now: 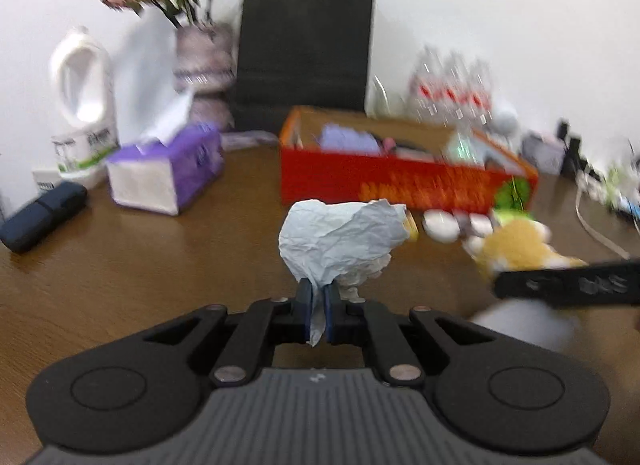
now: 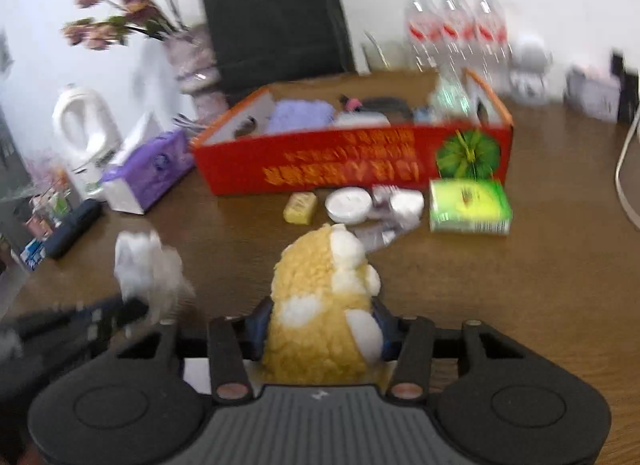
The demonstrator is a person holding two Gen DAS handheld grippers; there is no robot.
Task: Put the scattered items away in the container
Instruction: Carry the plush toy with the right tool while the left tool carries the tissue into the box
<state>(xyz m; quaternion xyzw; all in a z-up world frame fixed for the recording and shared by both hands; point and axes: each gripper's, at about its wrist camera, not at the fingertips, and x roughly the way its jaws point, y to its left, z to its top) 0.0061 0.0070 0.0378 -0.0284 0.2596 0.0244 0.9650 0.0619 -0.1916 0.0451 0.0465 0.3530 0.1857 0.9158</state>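
- My left claw (image 1: 319,293) is pinched narrow on a crumpled ball of pale blue-white paper (image 1: 342,243), which stands up above the blue pads, clear of the brown wooden desk (image 1: 160,265).
- My right claw (image 2: 320,321) is clamped on a yellow-and-white fluffy plush toy (image 2: 326,305); the toy fills the gap between the fingers and rises above them.
- Straight ahead of both claws sits the red cardboard box with an orange rim (image 2: 352,161), open at the top and already holding a purple cloth, a dark item and other blurred things.
- Its near wall faces me; between that wall and my right claw lie a small yellow block (image 2: 300,207), a round white lid (image 2: 348,205), some crinkled silver wrappers (image 2: 384,225) and a green carton (image 2: 470,207), all just in front of the box.
- Bare desk lies open to the left of my left claw, up to a purple tissue box (image 1: 168,173) and a dark blue bar-shaped case (image 1: 42,217) further left.
- From the left claw, the right one shows as a black bar (image 1: 568,285) low on the right, near the plush.
- Both claws point level toward the box, side by side, near each other.
- Behind the box stand a black paper bag (image 1: 304,49) and clear water bottles (image 2: 456,29) against the white wall.
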